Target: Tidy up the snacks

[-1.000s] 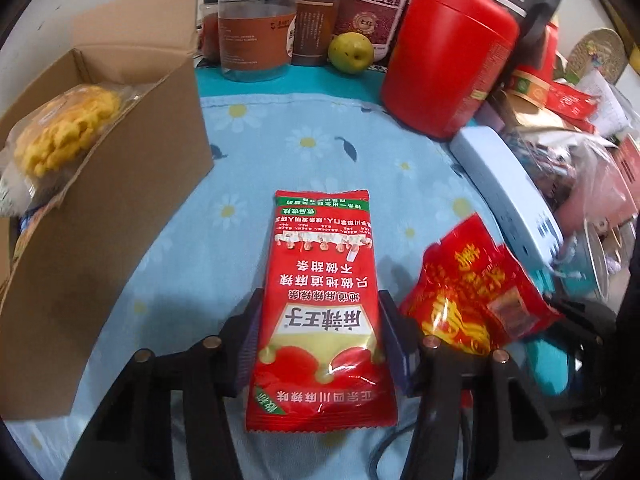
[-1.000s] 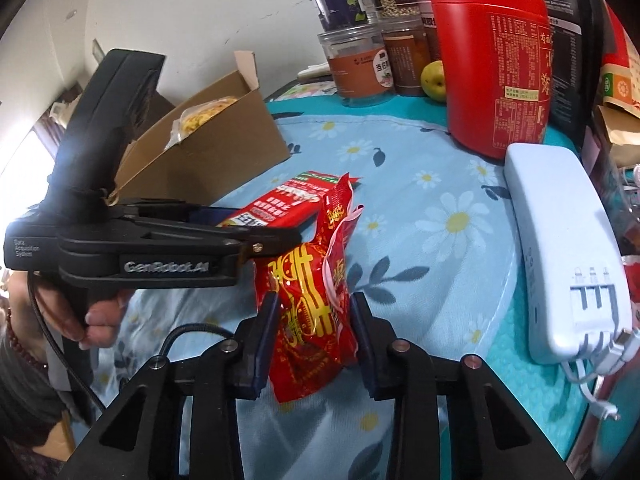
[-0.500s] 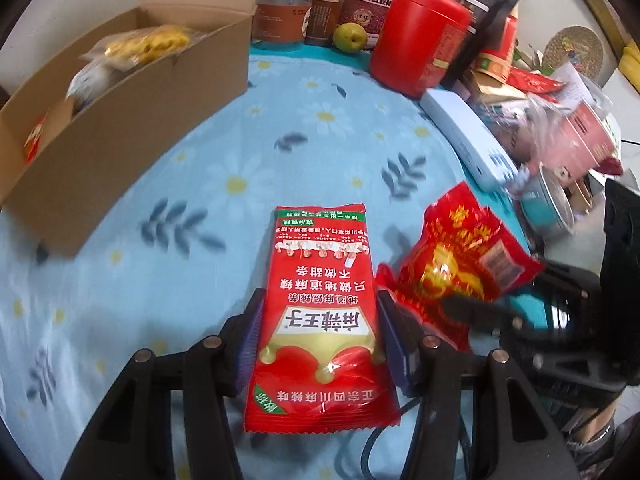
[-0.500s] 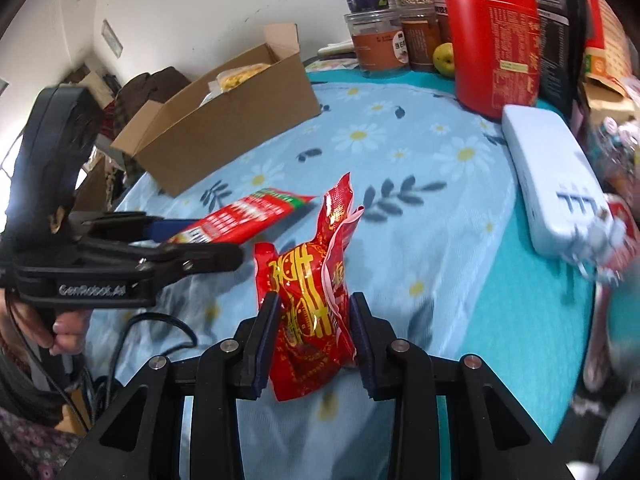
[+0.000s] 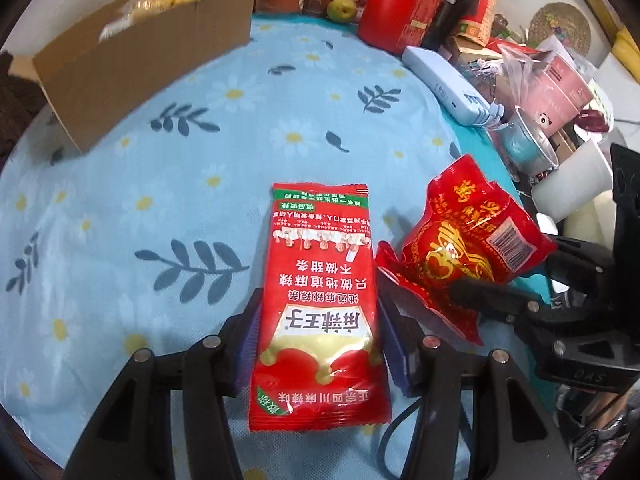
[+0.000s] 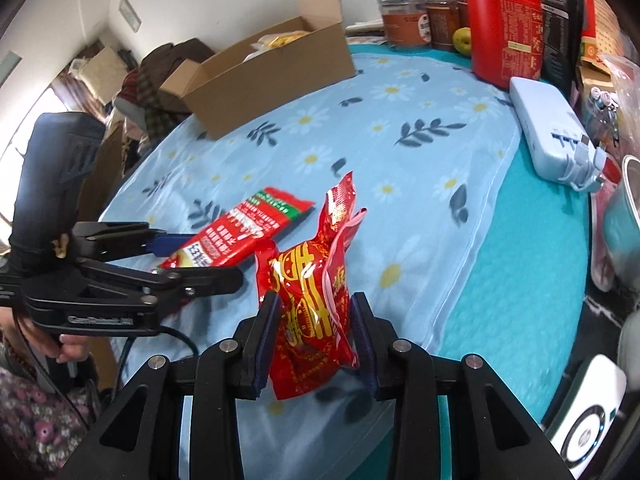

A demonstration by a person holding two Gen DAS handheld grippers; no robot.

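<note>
Both hands have pulled back from the cardboard box point(image 5: 132, 60) — it now sits far off at the back left corner of the counter point(image 5: 120, 208), with more of the flowered blue cloth showing in front of it than a second ago. Left gripper point(image 5: 318, 344) is clamped on the long red snack packet point(image 5: 320, 288), its blue fingers point(image 5: 250, 344) pressing both long edges, packet held flat above the cloth near the front edge. Right gripper point(image 6: 316, 336) has the crinkly red snack bag point(image 6: 316, 304) standing upright between its fingers point(image 6: 266, 340) — the jaws have just been opening a little, yet the bag still sits between the pads and the left pad touches it; whether the right pad still presses I cannot tell. From the left camera that bag point(image 5: 464, 248) hangs just beside the long packet, toward the counter's right edge. Back edge: a red canister point(image 6: 506, 26), jars, a green fruit point(image 5: 342, 10). A pale blue power bank point(image 6: 554, 132) lies along the right edge. A yellow snack point(image 6: 286, 38) shows inside the box.
</note>
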